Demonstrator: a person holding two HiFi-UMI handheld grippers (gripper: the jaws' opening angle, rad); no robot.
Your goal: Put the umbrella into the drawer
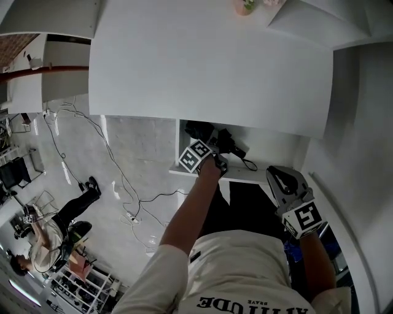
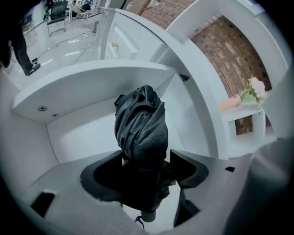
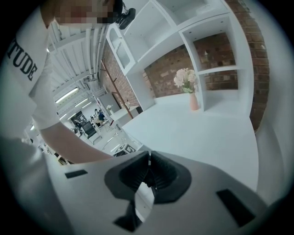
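lying in drawer (image 2: 78, 133) – umbrella (image 2: 140, 124); left gripper (image 2: 147, 158) jaws open around it, right gripper (image 3: 148, 172) closed

In the head view, the curved white desktop (image 1: 209, 67) is covering most of the open white drawer (image 1: 245, 174) at 12 o'clock. The top edge is cropping the small pink vase (image 1: 244, 6). The left gripper (image 1: 207, 152) is half hiding the folded black fabric umbrella (image 1: 216, 136).
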